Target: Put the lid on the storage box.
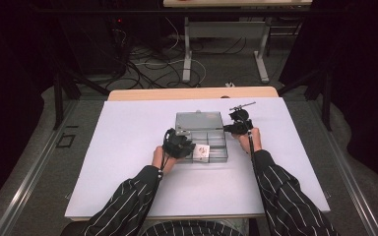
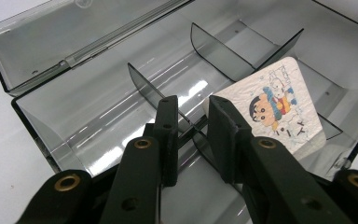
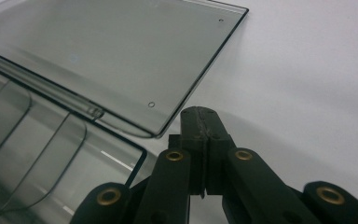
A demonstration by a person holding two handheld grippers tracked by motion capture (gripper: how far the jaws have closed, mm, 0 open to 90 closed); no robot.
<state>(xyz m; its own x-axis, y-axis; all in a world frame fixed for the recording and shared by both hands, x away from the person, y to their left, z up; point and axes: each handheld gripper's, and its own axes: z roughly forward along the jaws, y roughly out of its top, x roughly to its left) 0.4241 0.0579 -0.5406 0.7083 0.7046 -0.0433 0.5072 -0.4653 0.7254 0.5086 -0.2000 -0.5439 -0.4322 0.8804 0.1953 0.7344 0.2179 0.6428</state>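
1. A smoky grey transparent plastic compartment box is sitting open on the white tabletop sheet, serving as the landmark here; its flat clear lid is lying folded back on the far side of it.
2. The left gripper is hovering at the box's left edge, reaching in over its near-left compartments, with the person's striped sleeve trailing back from it toward the near edge of the table.
3. In the left gripper view, the left gripper's two black jaws are standing a narrow gap apart, straddling the top edge of a thin curved divider wall inside the box; whether the pads are pressing on that wall I cannot tell.
4. A small square white card printed with a cartoon boy is leaning tilted inside the box, in the compartment just to the right of the left gripper's jaws, its lower edge resting down in the compartment and its upper corner propped against a divider.
5. In the high view that card is lying in the box's near row, just beside the left gripper.
6. The right gripper is hanging just outside the box's right side, near the hinge end of the lid.
7. In the right gripper view, the right gripper's jaws are clenched together on nothing, their tips over bare tabletop just beside the lid's corner.
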